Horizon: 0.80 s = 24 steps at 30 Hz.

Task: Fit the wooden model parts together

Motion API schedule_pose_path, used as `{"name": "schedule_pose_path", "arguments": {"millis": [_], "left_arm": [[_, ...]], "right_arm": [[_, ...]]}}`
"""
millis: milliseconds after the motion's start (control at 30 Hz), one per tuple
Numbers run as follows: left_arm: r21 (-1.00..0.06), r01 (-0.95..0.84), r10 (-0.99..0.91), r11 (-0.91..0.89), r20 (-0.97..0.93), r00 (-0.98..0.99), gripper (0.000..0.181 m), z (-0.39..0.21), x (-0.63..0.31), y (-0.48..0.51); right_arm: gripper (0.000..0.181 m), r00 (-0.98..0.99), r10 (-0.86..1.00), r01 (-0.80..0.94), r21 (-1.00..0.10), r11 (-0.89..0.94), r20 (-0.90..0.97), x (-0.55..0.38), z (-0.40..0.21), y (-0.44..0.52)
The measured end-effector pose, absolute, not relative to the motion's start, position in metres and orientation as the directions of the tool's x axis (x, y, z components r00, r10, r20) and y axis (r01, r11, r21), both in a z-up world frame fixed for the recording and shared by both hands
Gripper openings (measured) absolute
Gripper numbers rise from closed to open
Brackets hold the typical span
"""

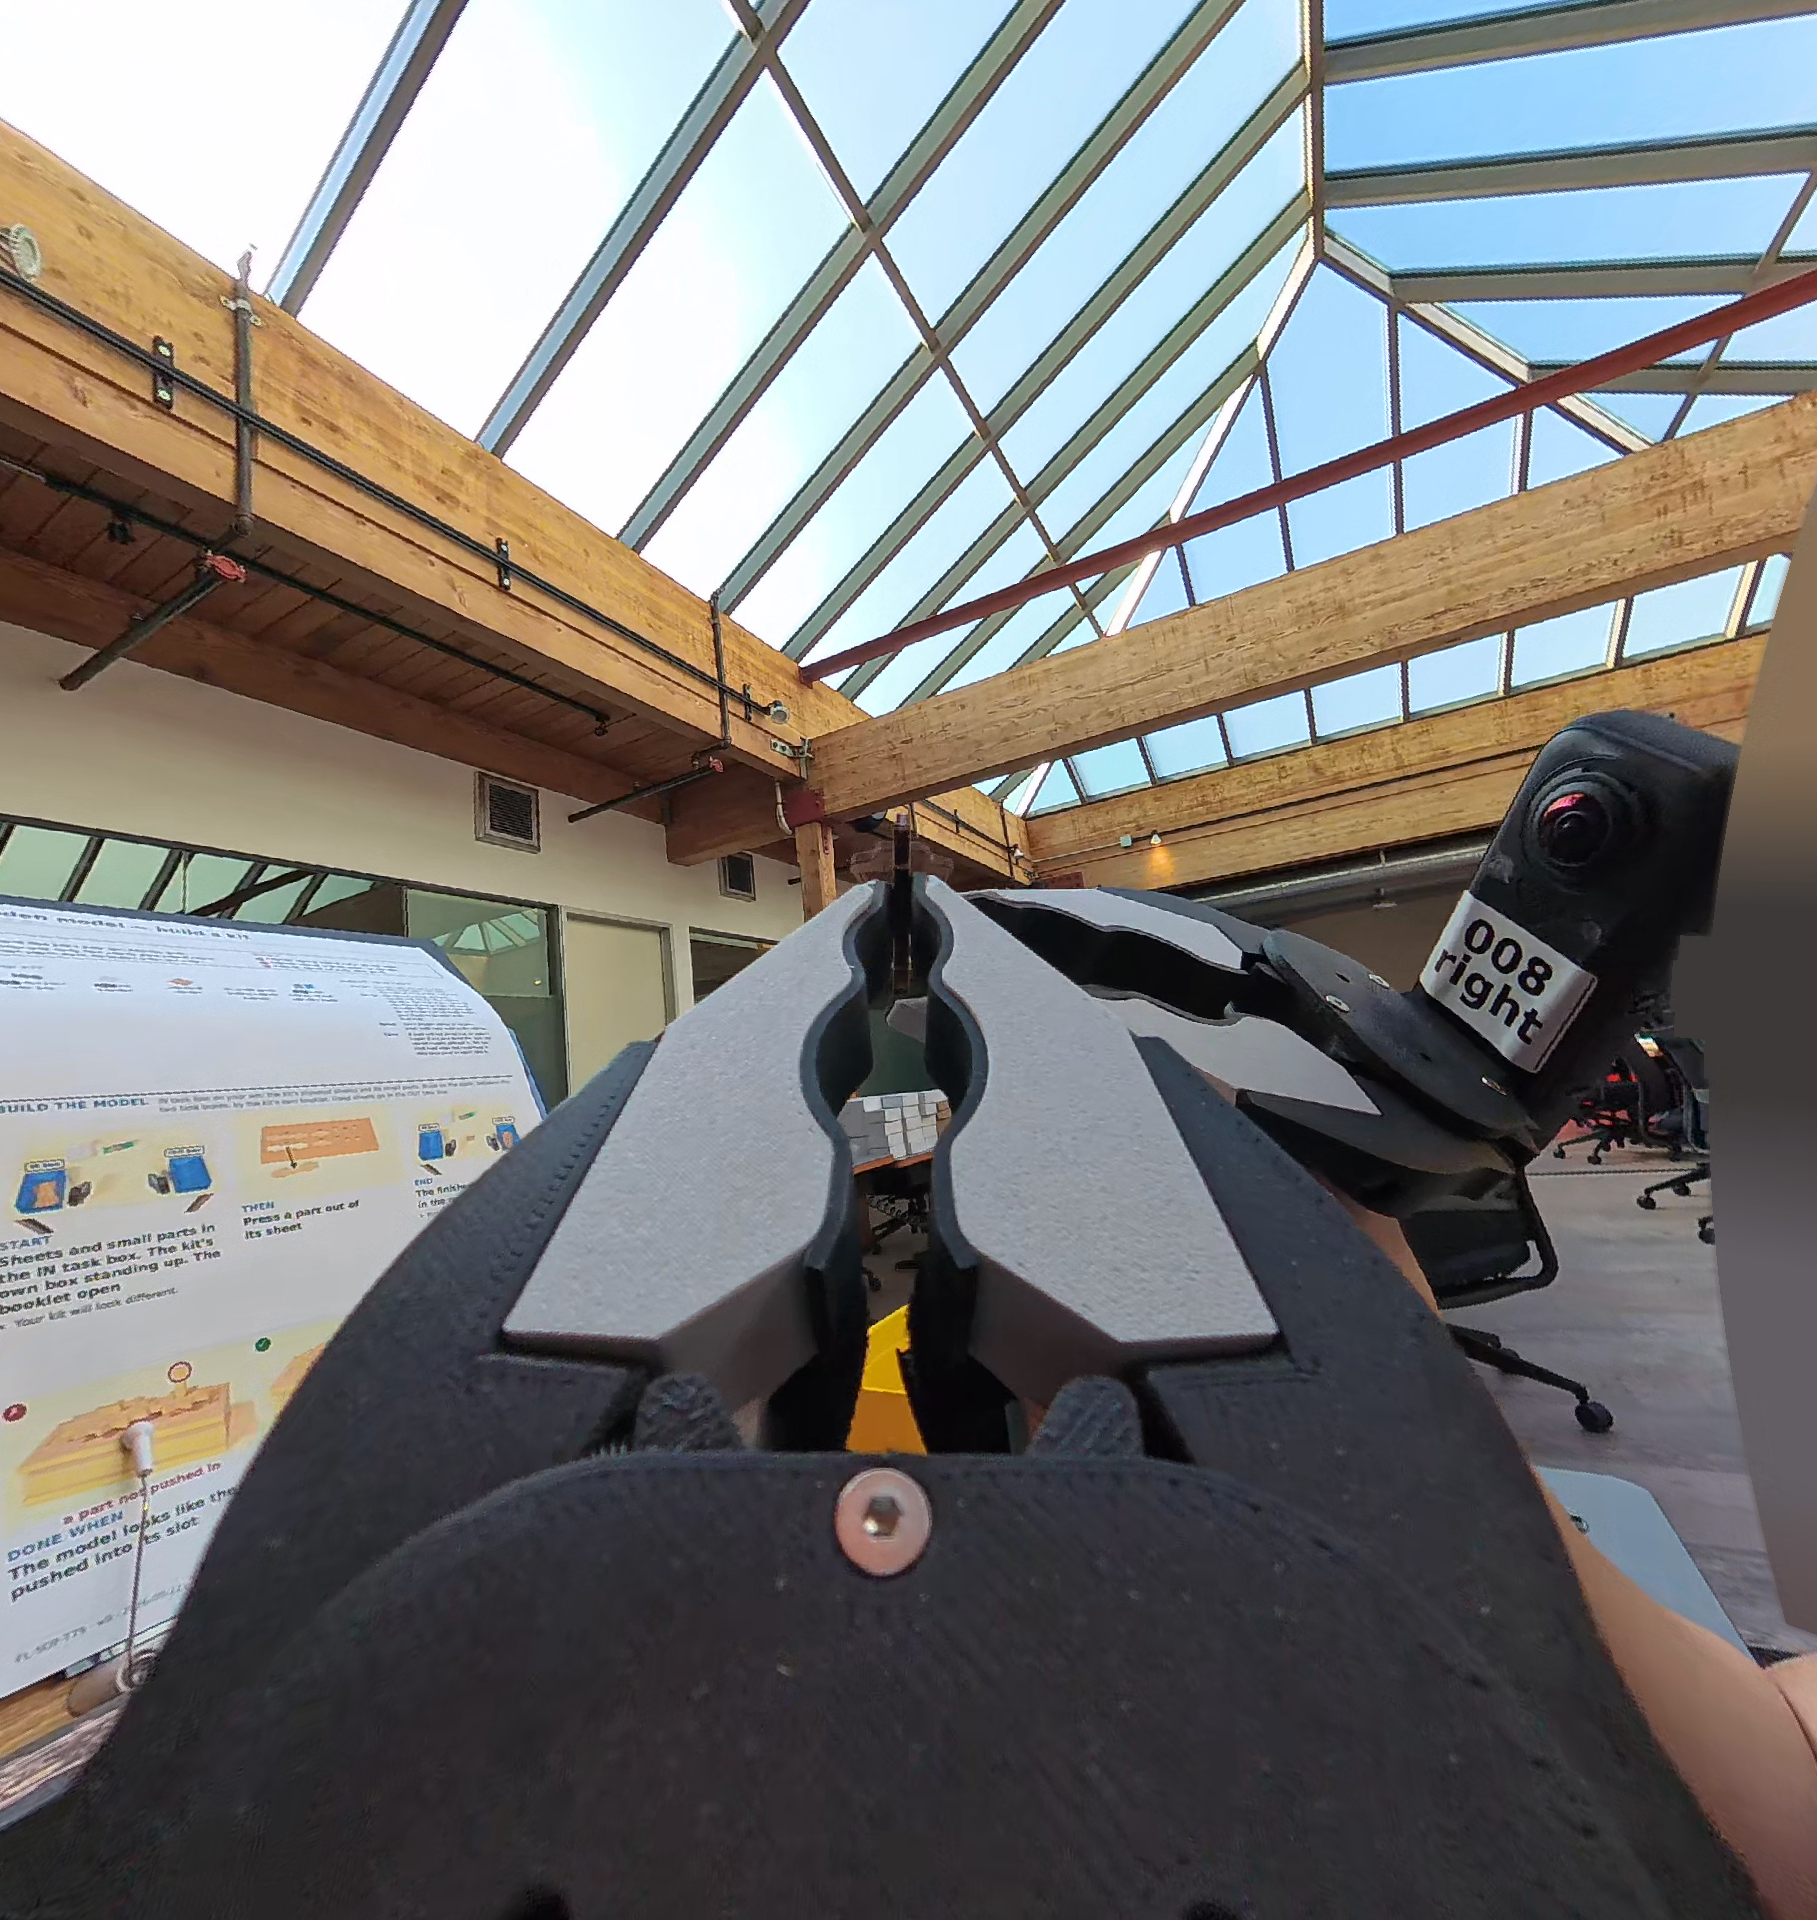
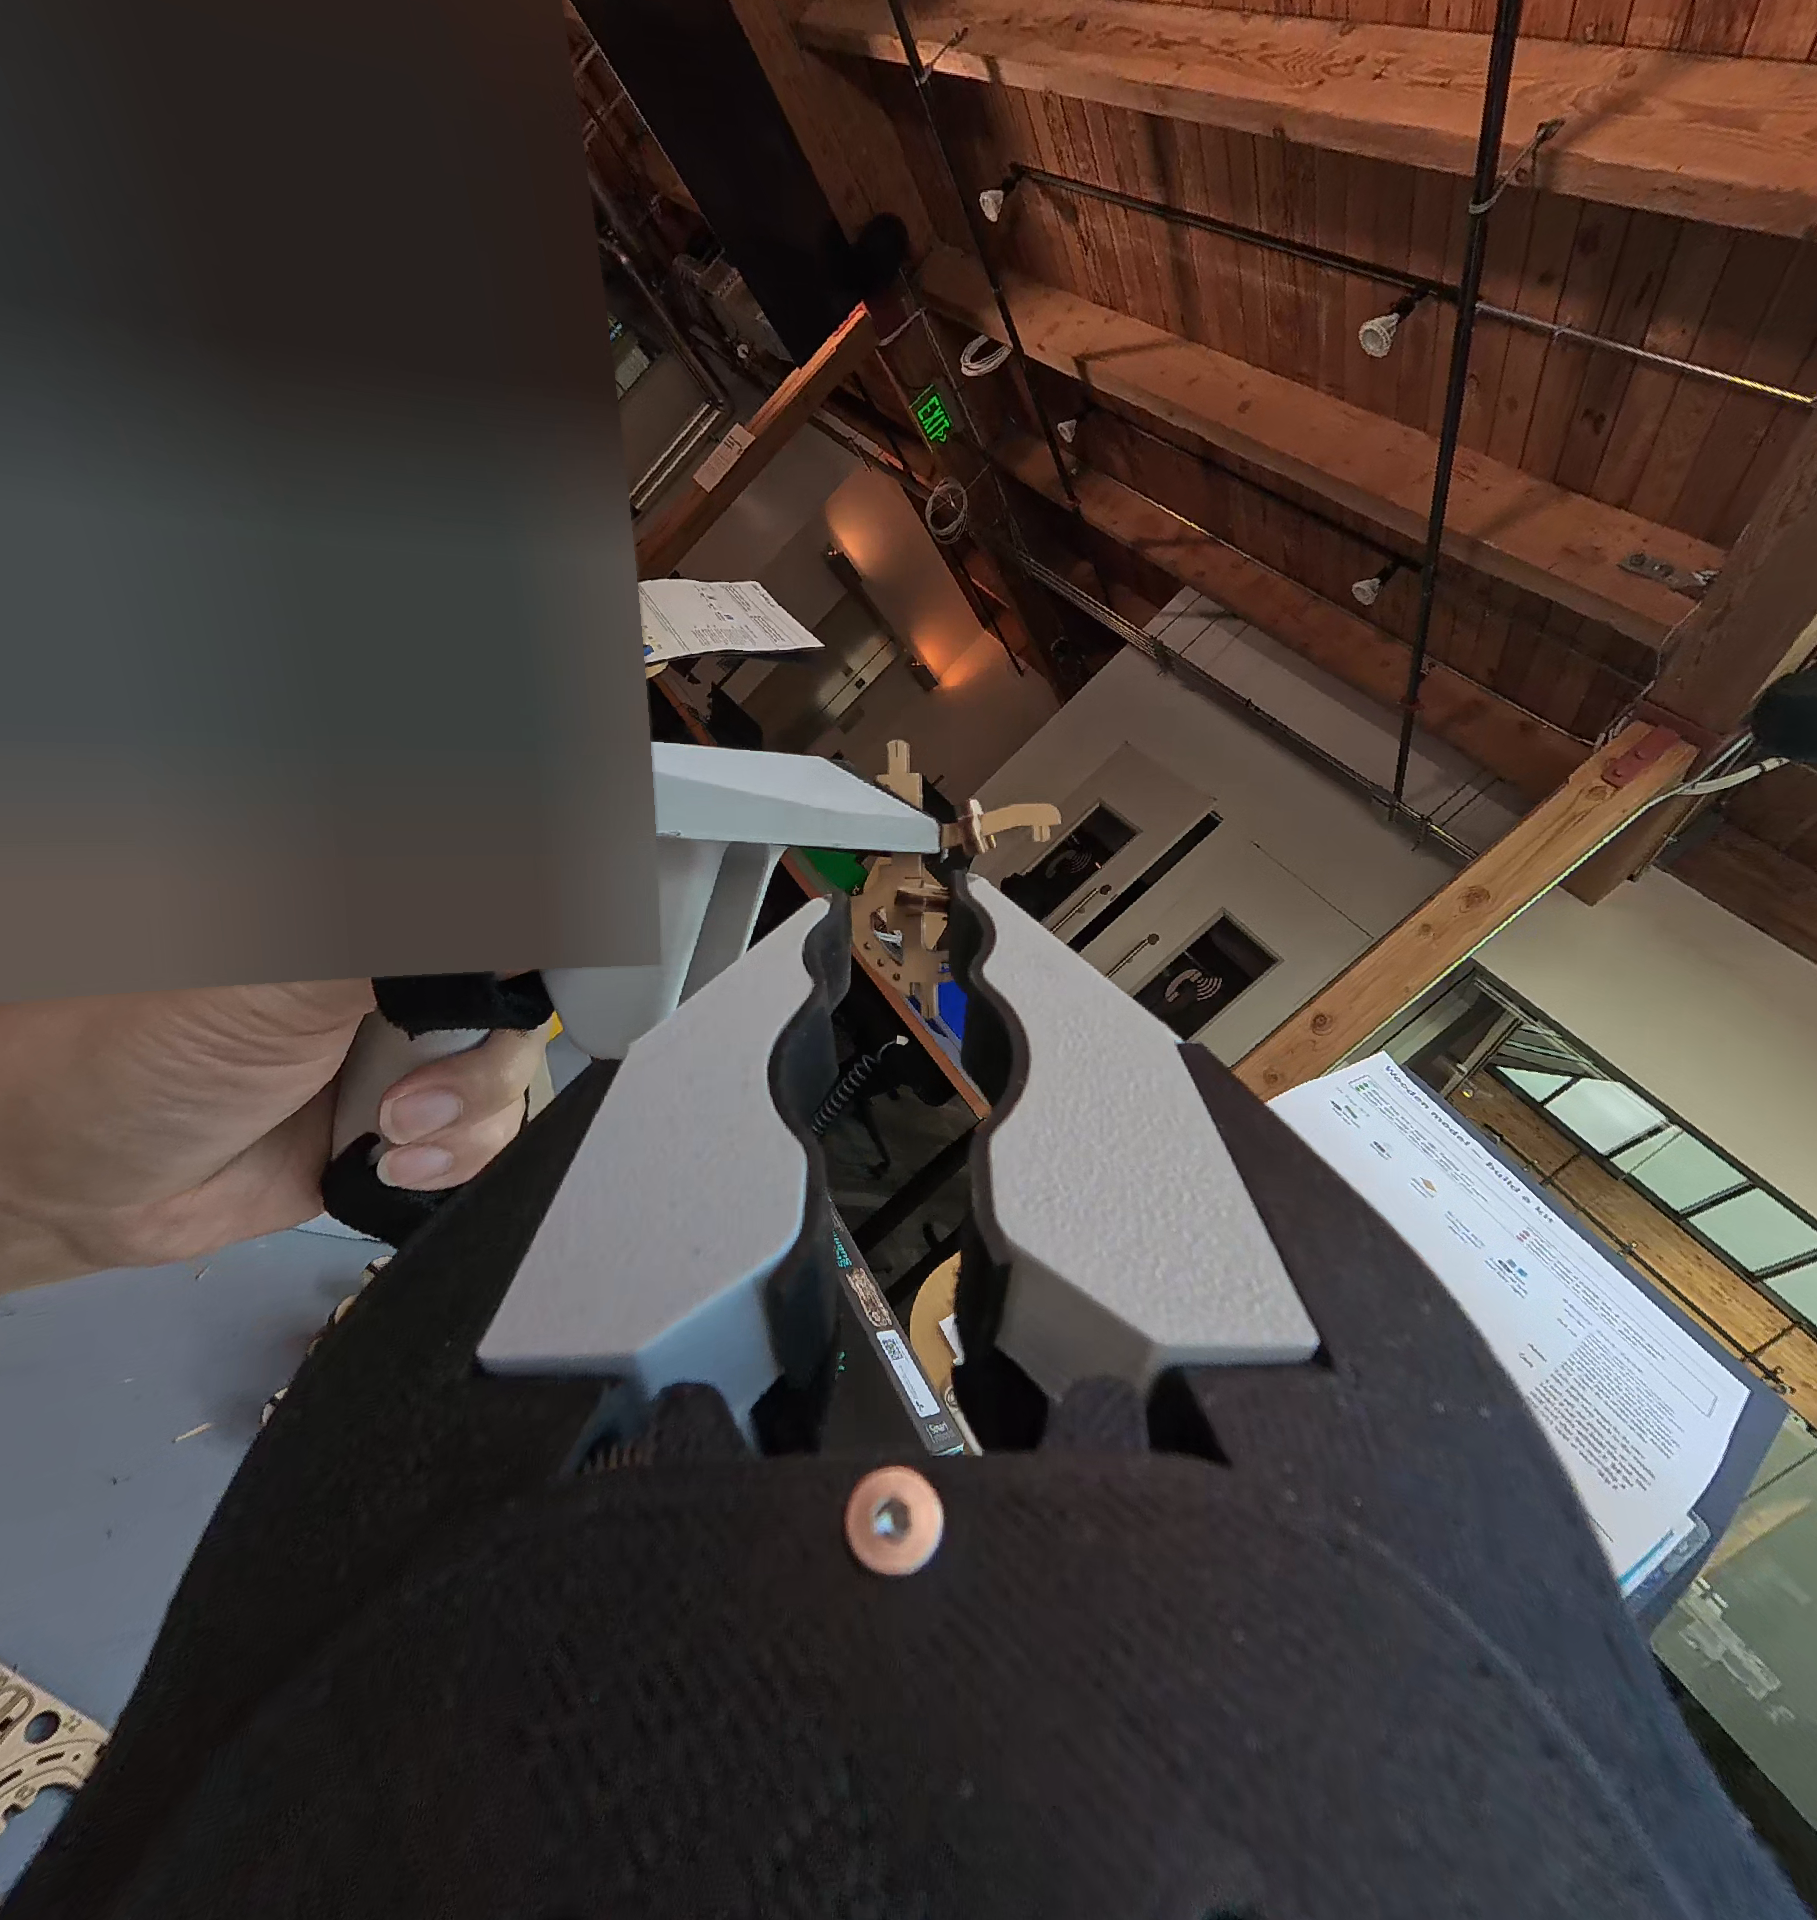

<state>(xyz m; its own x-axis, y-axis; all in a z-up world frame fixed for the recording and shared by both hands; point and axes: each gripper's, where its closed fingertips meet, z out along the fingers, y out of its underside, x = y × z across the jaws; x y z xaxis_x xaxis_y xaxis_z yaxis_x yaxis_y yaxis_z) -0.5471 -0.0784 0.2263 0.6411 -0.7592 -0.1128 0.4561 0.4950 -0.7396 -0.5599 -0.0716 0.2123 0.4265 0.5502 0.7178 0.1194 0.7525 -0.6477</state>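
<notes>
The right gripper (image 1: 997, 914) lies right of the left gripper (image 1: 902, 914); the instruction sheet (image 1: 208, 1195) stands to its left.

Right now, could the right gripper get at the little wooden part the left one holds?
Probably yes: the right gripper sits tip to tip with the left gripper, nothing between them, though it already grips a wooden piece.

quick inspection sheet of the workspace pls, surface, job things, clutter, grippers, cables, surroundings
surface: grey table with wood crumbs, only partly in view
job's things: small wooden part pinched at the left gripper tips; small wooden assembly at the right gripper tips; punched wooden sheet lies on the table
clutter: instruction sheet standing up; yellow bin below
grippers: both raised, tips meeting, each shut on its piece
cables: black coiled cord behind the right fingers
surroundings: glass skylight, wooden beams, office chairs
</notes>
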Motion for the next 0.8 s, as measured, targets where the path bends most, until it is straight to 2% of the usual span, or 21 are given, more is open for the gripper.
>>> {"name": "schedule_pose_path", "arguments": {"millis": [200,800], "left_arm": [[-0.737,0.504,-0.798,0.45,-0.078,0.598,0.0,0.2273,-0.5479,-0.0792],[-0.728,0.567,-0.837,0.385,-0.016,0.547,0.0,0.2253,-0.5483,-0.0746]], "right_arm": [[0.017,0.425,0.526,0.1,-0.615,0.782,0.737,-0.5594,0.214,-0.0745],[0.017,0.406,0.555,0.093,-0.638,0.765,0.726,-0.5576,0.2133,-0.0719]]}}
